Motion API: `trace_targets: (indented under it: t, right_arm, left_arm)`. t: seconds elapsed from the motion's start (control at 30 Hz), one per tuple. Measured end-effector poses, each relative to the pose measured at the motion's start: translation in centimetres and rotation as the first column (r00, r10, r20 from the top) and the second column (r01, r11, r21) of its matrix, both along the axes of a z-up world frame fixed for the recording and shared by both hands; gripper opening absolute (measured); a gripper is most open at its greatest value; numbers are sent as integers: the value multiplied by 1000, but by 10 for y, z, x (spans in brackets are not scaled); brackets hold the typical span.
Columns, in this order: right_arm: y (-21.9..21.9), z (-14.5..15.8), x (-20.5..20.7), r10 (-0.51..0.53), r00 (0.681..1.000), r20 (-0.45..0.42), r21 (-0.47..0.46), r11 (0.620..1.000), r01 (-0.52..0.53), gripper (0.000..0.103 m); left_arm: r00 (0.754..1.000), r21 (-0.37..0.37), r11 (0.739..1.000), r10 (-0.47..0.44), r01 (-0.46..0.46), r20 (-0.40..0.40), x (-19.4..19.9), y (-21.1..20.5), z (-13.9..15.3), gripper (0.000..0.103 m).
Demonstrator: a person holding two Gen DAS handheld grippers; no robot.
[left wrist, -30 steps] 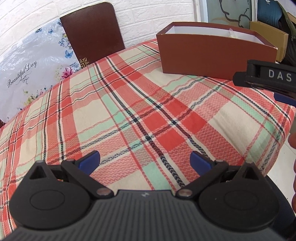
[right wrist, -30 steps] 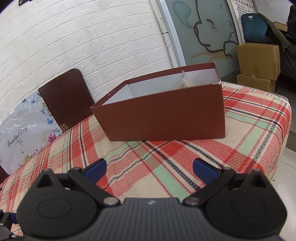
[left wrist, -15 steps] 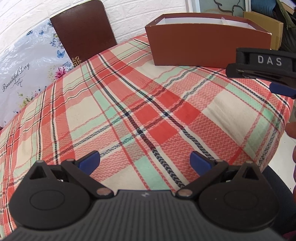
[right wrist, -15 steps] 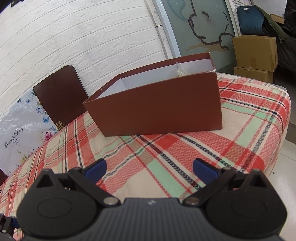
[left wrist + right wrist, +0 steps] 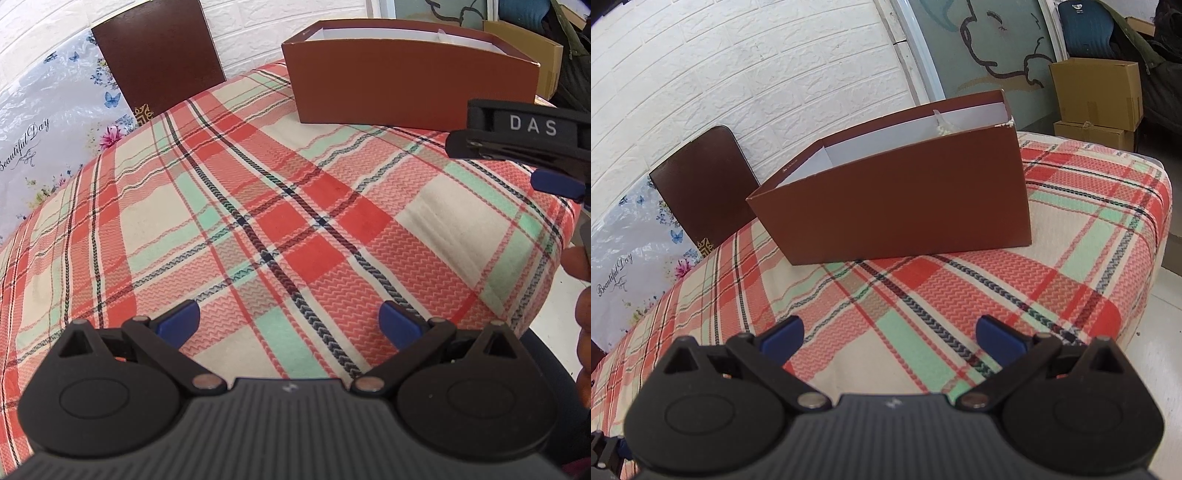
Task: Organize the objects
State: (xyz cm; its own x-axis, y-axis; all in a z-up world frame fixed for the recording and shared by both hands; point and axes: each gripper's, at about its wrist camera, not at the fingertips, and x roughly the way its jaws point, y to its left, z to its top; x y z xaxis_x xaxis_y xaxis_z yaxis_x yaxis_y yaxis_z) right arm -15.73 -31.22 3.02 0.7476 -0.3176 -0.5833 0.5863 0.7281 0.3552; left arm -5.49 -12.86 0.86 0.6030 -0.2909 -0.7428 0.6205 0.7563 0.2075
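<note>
Both my left gripper (image 5: 289, 320) and right gripper (image 5: 889, 335) hover with fingers apart and empty over the bare plaid tablecloth (image 5: 258, 206), the brown box (image 5: 897, 206) beyond apparently already loaded, so the next move calls for locating any remaining item.
</note>
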Motion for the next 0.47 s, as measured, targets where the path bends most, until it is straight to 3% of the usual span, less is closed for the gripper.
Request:
trace_targets:
  t: [0.3, 0.47]
  right_arm:
    - [0, -1, 2, 8, 1000, -3, -3, 1000, -8, 103]
    - [6, 6, 1, 25, 1000, 11, -78, 997, -24, 103]
  left_arm:
    - [1000, -10, 1000, -6, 6, 4, 1, 0, 1, 103]
    - [1000, -49, 999, 11, -11, -4, 9, 5, 5, 103]
